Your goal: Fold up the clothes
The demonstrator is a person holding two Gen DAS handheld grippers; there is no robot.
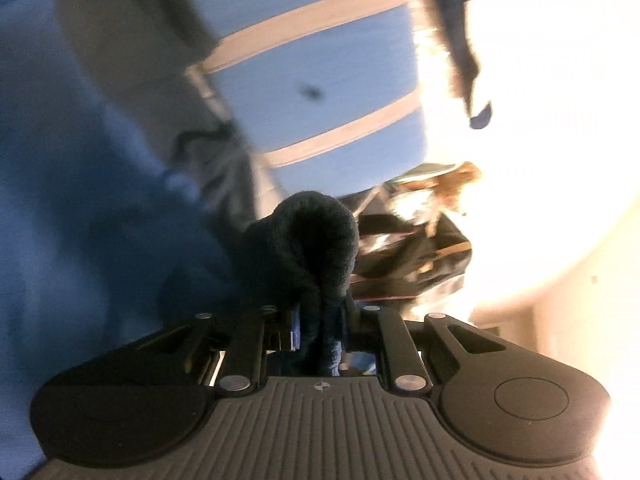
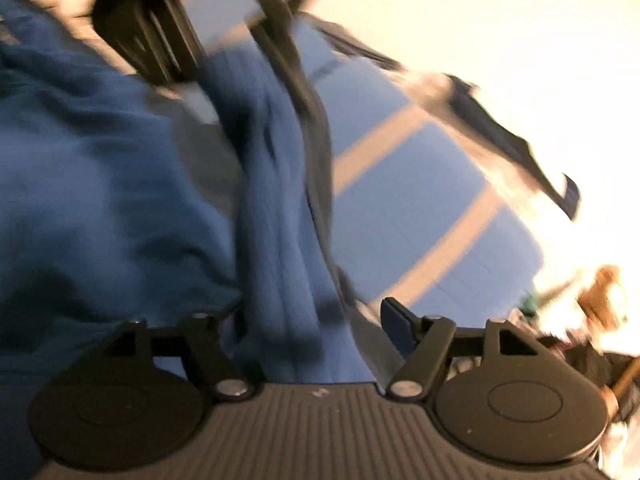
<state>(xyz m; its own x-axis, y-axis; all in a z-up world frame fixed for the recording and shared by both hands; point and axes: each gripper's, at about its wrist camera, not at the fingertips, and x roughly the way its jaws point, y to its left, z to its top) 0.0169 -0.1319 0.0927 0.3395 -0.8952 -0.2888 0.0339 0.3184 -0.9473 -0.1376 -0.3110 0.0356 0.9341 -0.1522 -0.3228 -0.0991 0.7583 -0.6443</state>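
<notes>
Left gripper (image 1: 318,332) pinching bunched blue garment (image 1: 308,240), lifted. Right gripper (image 2: 316,332) spread, cloth draped between fingers. Soft, limp, probably light; frames blurred. Grip hem or corner.

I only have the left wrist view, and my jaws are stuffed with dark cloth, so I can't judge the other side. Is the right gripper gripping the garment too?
Observer: No. The right gripper has its jaws wide open; the blue garment only drapes between them.
Operator: Both fingers clear?
Observer: One finger shows bare; cloth hides the other.
Operator: Is my gripper visible there?
Observer: Blurred, at the top, likely the left gripper, with a twisted strand of the garment running down from it.
</notes>
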